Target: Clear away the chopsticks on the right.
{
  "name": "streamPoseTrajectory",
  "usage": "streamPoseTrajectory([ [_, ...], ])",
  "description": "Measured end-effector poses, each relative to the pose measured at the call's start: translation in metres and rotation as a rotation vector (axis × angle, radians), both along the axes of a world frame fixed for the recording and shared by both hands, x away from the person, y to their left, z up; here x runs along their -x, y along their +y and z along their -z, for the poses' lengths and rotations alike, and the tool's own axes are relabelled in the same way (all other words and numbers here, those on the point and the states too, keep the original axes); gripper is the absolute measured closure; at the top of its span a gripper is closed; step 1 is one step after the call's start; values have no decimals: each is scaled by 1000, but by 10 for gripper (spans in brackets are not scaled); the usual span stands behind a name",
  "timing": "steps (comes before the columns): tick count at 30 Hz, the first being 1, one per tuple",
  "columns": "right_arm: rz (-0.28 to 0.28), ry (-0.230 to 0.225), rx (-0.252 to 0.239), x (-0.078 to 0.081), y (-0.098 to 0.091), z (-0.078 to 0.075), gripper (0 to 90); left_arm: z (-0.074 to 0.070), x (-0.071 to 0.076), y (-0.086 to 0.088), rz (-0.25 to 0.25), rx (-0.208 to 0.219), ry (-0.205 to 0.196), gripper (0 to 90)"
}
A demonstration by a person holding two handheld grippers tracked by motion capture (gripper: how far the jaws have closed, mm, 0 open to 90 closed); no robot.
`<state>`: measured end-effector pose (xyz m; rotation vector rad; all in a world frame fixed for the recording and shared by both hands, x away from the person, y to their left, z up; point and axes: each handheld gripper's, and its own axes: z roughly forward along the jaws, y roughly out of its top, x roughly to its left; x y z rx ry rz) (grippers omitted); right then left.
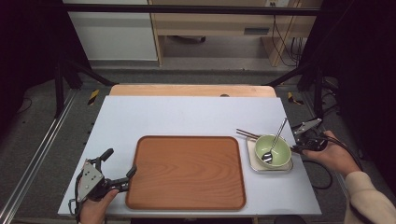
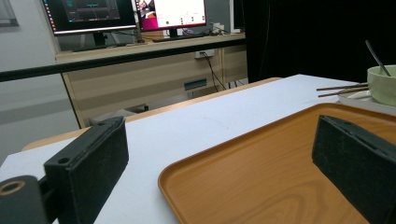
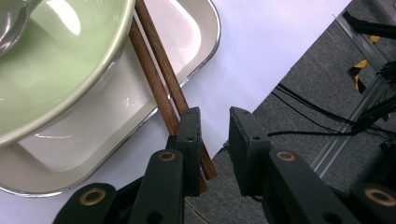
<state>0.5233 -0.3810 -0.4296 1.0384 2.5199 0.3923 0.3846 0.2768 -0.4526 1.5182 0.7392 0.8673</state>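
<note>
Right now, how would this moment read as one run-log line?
left gripper: open, fingers straddling wooden tray corner | right gripper: open beside chopsticks ends, not gripping | green bowl with spoon on white dish

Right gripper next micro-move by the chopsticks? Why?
Probably shift the right gripper sideways toward the chopsticks, then close. Its jaws stand open with nothing between them, and the chopstick ends lie just outside one jaw, poking off the white dish under the green bowl.
</note>
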Motion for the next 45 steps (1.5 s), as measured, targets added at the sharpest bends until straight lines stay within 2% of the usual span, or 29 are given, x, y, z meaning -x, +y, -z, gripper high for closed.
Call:
streamPoseTrajectory([
  [9, -14, 16, -2, 3, 3, -2, 750, 0, 0, 0, 1, -3, -1, 35],
  [27, -43, 55, 26, -4, 10, 7, 731, 1, 0, -1, 5, -8, 5, 36],
  [29, -46, 54, 27, -4, 10, 10, 742, 0, 0, 0, 3, -6, 4, 37],
  [33, -58, 68, 27, -3, 11, 10, 840, 0, 0, 1, 0, -5, 3, 37],
  [38, -62, 58, 5, 1, 9, 7, 847, 0, 0, 0, 3, -9, 2, 37],
  [40, -30, 40, -7, 2, 8, 6, 848, 0, 0, 0, 0, -8, 1, 37],
  [44, 46, -3, 0, 1, -2, 0, 848, 0, -1, 1, -6, -2, -1, 36],
  [45, 79, -16, 4, 1, -5, -4, 848, 0, 0, 1, -8, -1, -1, 35],
])
